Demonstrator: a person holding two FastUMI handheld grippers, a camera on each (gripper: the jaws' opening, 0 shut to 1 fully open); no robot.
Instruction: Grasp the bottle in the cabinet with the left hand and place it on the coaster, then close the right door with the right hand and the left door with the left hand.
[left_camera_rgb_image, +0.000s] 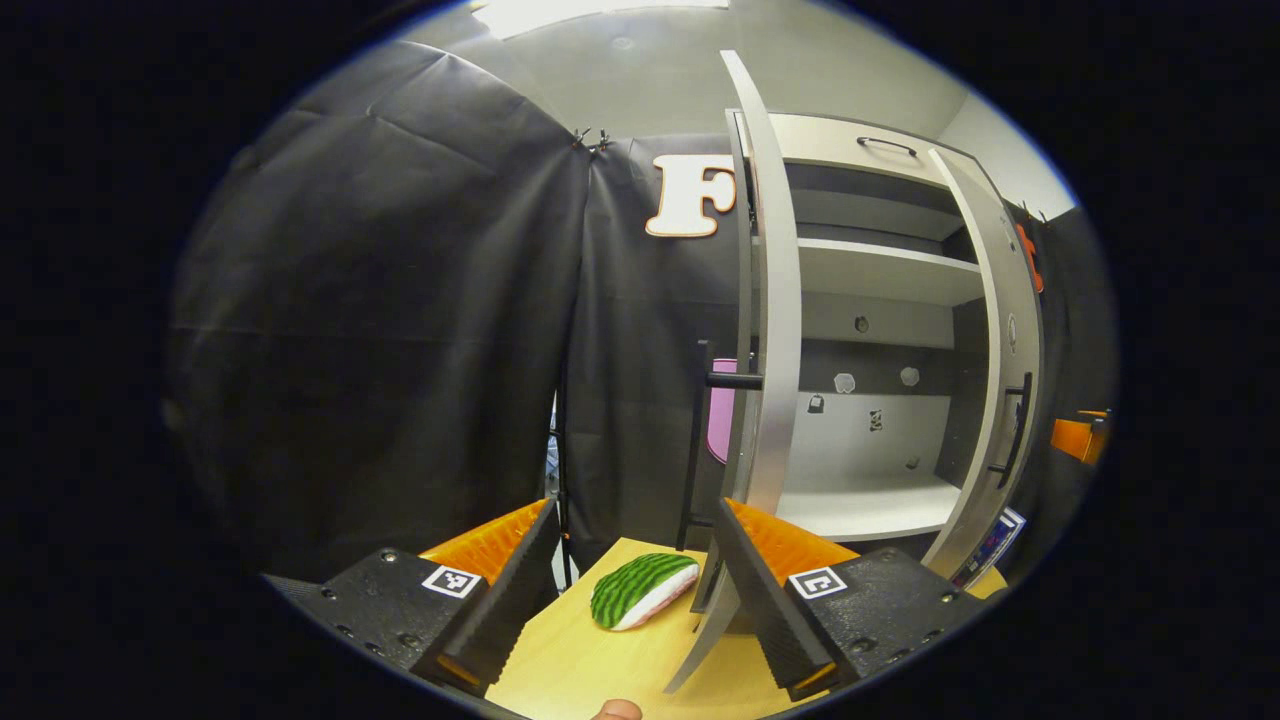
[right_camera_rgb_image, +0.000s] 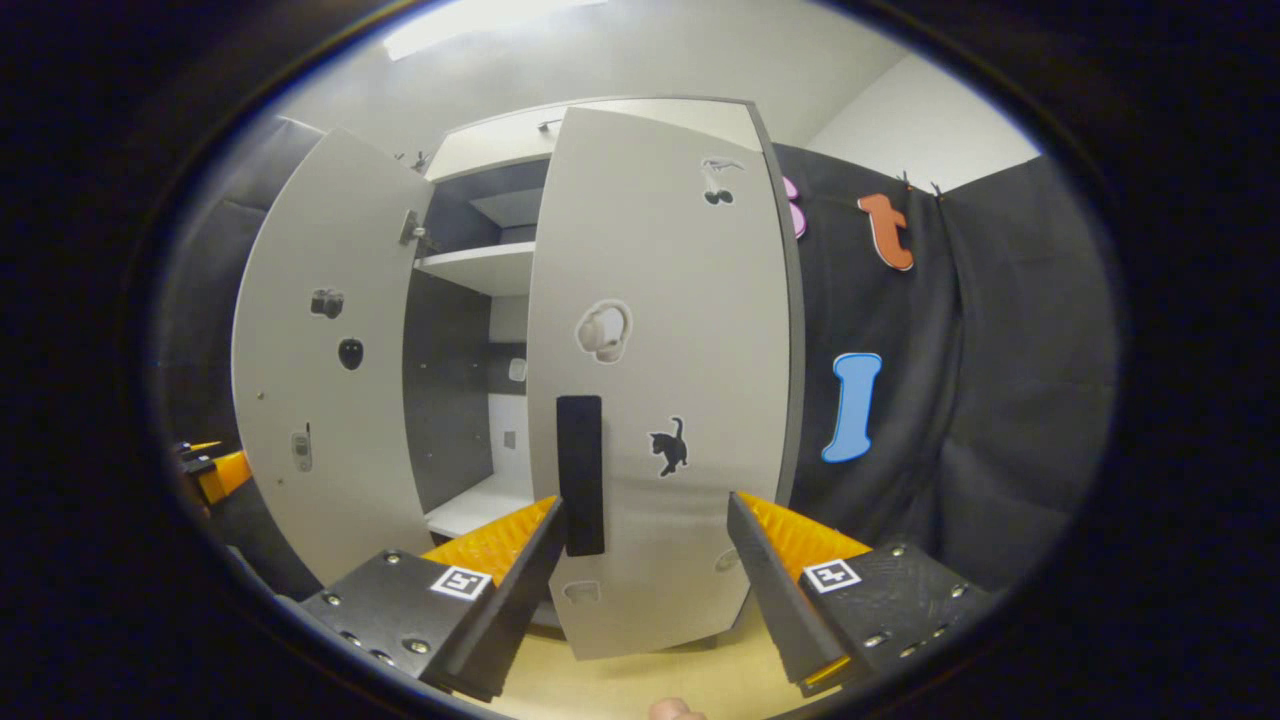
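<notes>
Inside the cabinet (left_camera_rgb_image: 880, 500) the shelves look bare, so the bottle seems already out, though it and any coaster cannot be made out. Both doors remain ajar: right door (right_camera_rgb_image: 660, 380) before the spread, empty right gripper (right_camera_rgb_image: 645, 580), left door (left_camera_rgb_image: 775, 330) before the spread left gripper (left_camera_rgb_image: 625, 590).

Two matching handheld grippers, each with black bodies and square tags.

The left gripper (left_camera_rgb_image: 625, 590) shows two chunky black blocks, each dotted with small silver screws and carrying a white square tag with a black pattern; ribbed, wedge-shaped fingers (left_camera_rgb_image: 770, 560) rise from them with saw-toothed inner faces. The right gripper (right_camera_rgb_image: 645, 580) is built just the same: black blocks, screw heads, one square tag per side, ridged fingers (right_camera_rgb_image: 790, 545). A bare fingertip (left_camera_rgb_image: 617, 710) peeks in at the bottom edge.
</notes>
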